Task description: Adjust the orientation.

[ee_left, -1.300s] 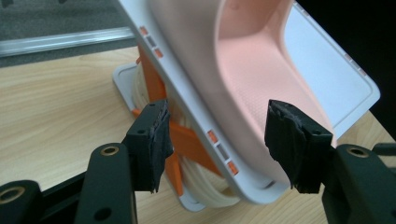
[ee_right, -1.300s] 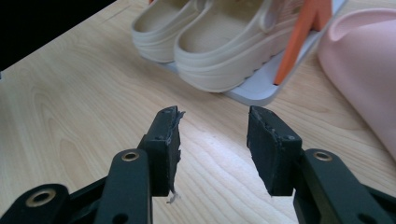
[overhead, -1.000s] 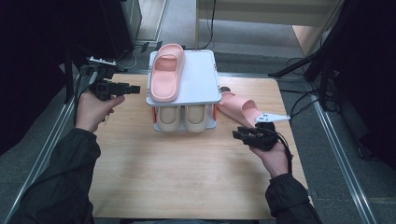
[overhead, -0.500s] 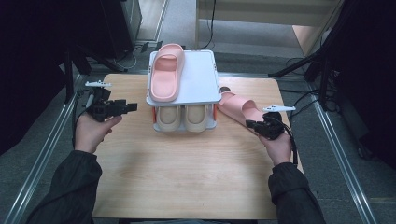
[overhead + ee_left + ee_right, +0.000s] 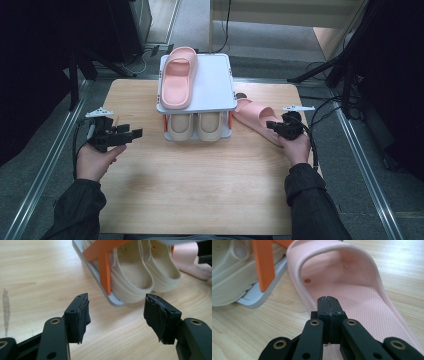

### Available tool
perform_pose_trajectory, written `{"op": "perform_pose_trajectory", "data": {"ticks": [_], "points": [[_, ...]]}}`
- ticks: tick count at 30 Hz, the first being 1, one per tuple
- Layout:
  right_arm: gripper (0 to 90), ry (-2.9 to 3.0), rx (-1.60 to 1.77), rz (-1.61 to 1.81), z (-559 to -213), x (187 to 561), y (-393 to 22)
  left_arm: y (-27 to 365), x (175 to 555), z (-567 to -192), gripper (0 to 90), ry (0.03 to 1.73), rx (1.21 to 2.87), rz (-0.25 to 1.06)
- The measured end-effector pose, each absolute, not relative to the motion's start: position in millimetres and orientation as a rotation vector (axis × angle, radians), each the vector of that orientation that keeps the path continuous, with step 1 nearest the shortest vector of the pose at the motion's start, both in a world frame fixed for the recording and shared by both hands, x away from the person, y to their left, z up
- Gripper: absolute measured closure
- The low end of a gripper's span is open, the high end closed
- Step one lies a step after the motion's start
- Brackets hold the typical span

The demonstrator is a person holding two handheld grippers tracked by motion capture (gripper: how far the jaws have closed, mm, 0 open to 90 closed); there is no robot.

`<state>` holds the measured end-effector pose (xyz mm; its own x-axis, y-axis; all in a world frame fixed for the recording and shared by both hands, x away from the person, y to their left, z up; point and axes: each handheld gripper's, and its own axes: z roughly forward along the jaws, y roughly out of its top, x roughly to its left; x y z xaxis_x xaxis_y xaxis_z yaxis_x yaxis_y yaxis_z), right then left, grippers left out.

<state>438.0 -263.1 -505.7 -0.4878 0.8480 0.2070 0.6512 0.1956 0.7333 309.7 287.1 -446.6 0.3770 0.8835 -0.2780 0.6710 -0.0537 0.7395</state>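
**Two-tier shoe rack, one pink slide still on the table**

So there's a wooden table (image 5: 200, 185) with a small two-level shoe rack (image 5: 215, 82) near the far edge. White top shelf, orange supports (image 5: 106, 267) at the front corners. A pink slide (image 5: 176, 77) lies on the left half of the top shelf, toe pointing away from the person. Below it, a pair of cream slippers (image 5: 196, 126) sits side by side and takes up the whole lower level.

The second pink slide (image 5: 255, 117) is on the table just right of the rack, angled, with its toe end close to the rack's right corner.

The right gripper (image 5: 279, 128) sits over the heel end of that slide. In the right gripper view its jaws are pressed flat together with nothing between them, tips above the slide's edge (image 5: 352, 290); can't tell if they touch it. The rack's orange leg and a cream slipper are right beside it on the left.

The left gripper (image 5: 131, 134) hovers over bare table left of the rack, well apart from it, jaws spread wide and empty, pointing at the rack's lower corner.
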Motion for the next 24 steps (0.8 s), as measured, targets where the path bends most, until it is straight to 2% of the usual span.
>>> {"op": "perform_pose_trajectory", "data": {"ticks": [17,24], "points": [[90.0,2.252,1.49,1.179,-513.6,442.8,-254.5,290.4,300.0,-464.7,36.5,1.359,1.802,0.3],[90.0,2.273,1.489,1.168,-512.3,438.4,-237.9,289.8,302.5,-466.8,36.5,1.353,1.806,0.296]]}}
